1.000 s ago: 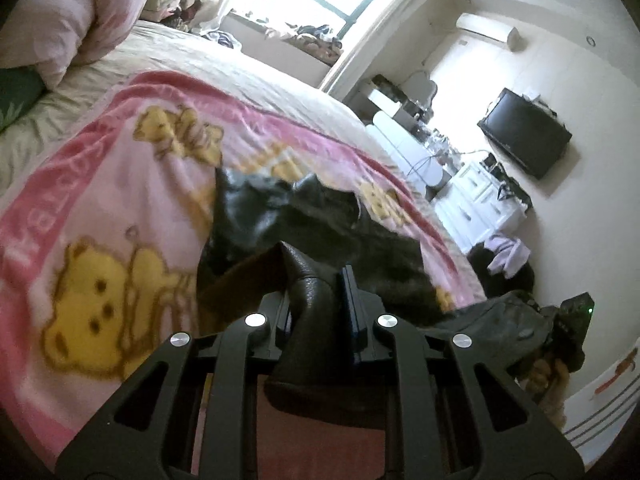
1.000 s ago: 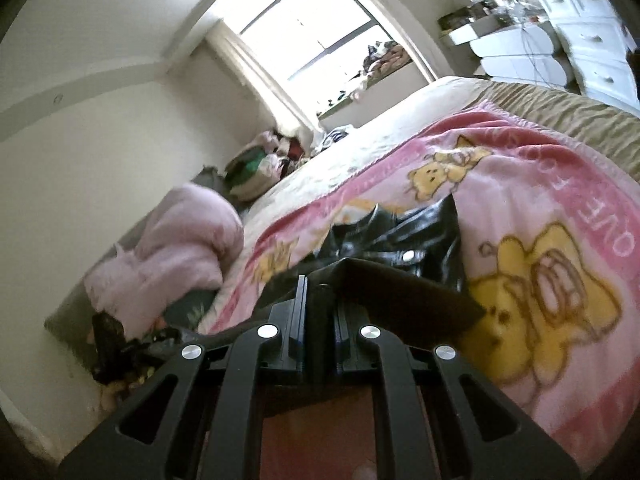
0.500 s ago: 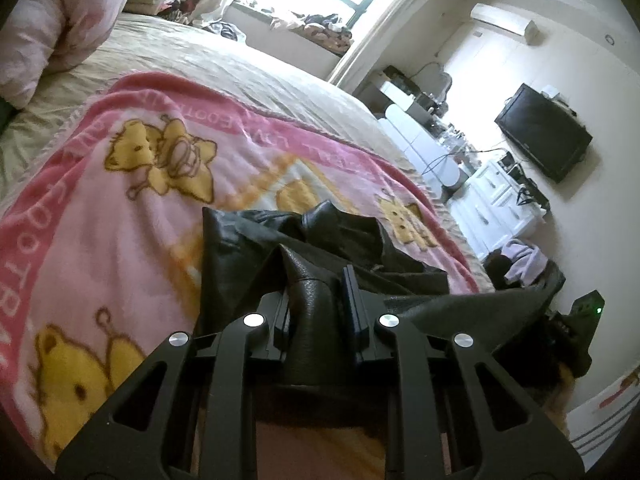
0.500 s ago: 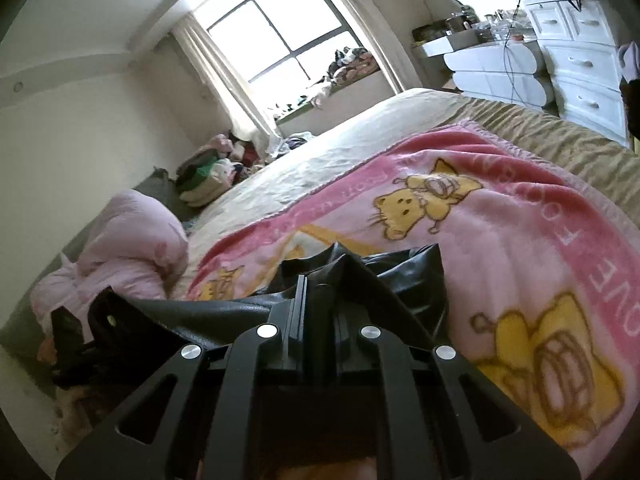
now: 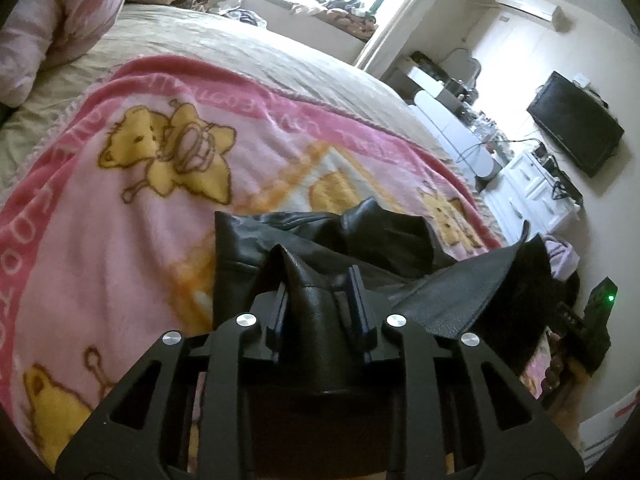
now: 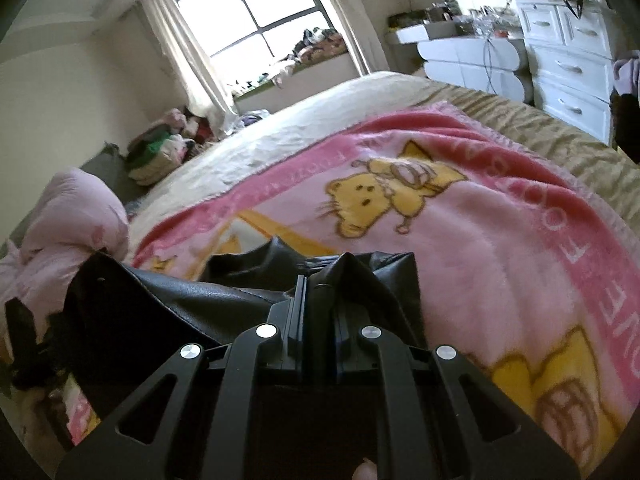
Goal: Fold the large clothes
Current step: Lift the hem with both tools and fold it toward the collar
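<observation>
A wide bed (image 5: pixel 248 52) fills the room, its beige quilted cover rumpled in soft ridges. Over it lies a plush pink fleece blanket (image 5: pixel 100 240) with yellow cartoon bears and a darker pink lettered border. A puffy pale-pink duvet (image 6: pixel 68 216) is bundled at the bed's edge. On the blanket, near its middle, sits the black leather jacket (image 5: pixel 320 236), grainy and faintly glossy, heaped in stiff folds, with one flat panel stretched out toward the side between the two tools.

The left gripper (image 5: pixel 318 300) has a thick ridge of the leather standing between its fingers; its jaws are opening, the pads still close against the fold on both sides. The right gripper (image 6: pixel 320 304) has its jaws pressed nearly together, pinching a thin peaked edge of the same jacket just above the blanket.
</observation>
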The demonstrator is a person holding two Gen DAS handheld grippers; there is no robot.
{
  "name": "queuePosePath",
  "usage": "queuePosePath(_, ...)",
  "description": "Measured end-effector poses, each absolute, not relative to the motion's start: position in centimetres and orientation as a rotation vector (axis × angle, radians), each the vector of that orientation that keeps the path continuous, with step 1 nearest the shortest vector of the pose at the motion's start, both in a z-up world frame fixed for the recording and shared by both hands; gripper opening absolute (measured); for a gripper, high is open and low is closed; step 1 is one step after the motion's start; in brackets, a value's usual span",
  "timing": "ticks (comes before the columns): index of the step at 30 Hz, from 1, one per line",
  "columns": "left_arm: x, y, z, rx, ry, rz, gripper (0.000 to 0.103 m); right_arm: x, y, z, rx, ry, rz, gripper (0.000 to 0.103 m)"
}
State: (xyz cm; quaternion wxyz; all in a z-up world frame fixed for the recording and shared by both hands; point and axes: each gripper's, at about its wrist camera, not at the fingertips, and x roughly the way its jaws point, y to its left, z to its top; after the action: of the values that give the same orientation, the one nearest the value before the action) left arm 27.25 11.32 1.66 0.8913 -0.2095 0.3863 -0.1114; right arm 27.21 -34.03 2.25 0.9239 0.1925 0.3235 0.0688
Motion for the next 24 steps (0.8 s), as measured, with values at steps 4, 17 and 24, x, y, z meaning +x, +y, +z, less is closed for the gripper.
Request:
queuePosePath(4,27.9,12.0,0.9,-0.48,0.805,-0.238,0.026,29.3,-34.9,0.4,0.436,0.717,0.129,0.011)
queuePosePath(17,26.3,12.7,4.0,-0.391,0.662,-0.173,0.063,28.6,-35.7,1.0,0.445,0.637,0.16,0.064)
queuePosePath(24,28.7,11.6,-0.1,-0.248,0.784,-0.132,0.064,29.4,-35.2,0.8,0.249,0.691,0.096,0.065)
